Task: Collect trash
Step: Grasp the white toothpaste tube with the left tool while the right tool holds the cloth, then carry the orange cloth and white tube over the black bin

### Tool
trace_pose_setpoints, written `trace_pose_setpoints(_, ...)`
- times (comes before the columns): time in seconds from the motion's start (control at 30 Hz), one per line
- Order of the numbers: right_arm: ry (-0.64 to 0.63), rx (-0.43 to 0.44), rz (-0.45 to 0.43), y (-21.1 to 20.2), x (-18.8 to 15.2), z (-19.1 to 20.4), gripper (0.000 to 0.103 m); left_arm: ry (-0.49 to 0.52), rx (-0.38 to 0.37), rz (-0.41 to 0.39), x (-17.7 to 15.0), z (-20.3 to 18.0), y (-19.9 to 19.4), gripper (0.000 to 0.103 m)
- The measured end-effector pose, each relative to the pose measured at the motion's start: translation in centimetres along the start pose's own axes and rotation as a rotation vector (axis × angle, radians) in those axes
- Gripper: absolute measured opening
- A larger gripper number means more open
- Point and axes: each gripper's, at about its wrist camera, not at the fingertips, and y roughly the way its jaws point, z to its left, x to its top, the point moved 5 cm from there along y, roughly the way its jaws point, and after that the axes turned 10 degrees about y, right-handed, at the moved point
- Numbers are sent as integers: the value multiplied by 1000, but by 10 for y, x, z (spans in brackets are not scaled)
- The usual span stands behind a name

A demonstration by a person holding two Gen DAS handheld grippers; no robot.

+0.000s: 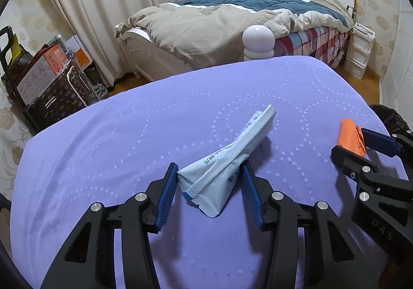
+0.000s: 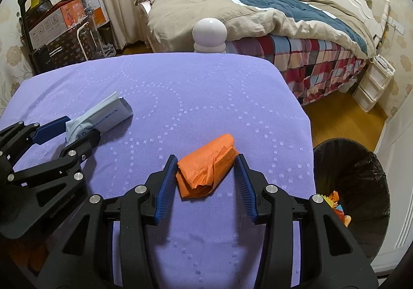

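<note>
A pale blue printed wrapper lies on the purple cloth-covered surface, its far end slightly raised. My left gripper is shut on the wrapper's near end, both blue pads pressing its sides; the right wrist view shows the left gripper pinching the wrapper. A crumpled orange paper sits near the right edge of the purple surface, and my right gripper is shut on it, pads on both sides. The left wrist view shows the right gripper with the orange paper.
A black-lined trash bin with colourful scraps stands on the floor just right of the surface. A white rounded object stands at the far edge. Beyond are a bed, boxes and a trolley on the left, and white drawers.
</note>
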Motion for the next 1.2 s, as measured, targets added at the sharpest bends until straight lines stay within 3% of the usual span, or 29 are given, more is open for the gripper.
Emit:
trace_pose_setpoints(0.77, 26, 33, -39, -55, -48, -9, 44, -81, -38, -49, -42, -20, -57, 47)
trace_pose_setpoints(1.2, 75, -12, -109, -100, -58, -53, 44, -76, -100, -117, -31, -60, -88, 47)
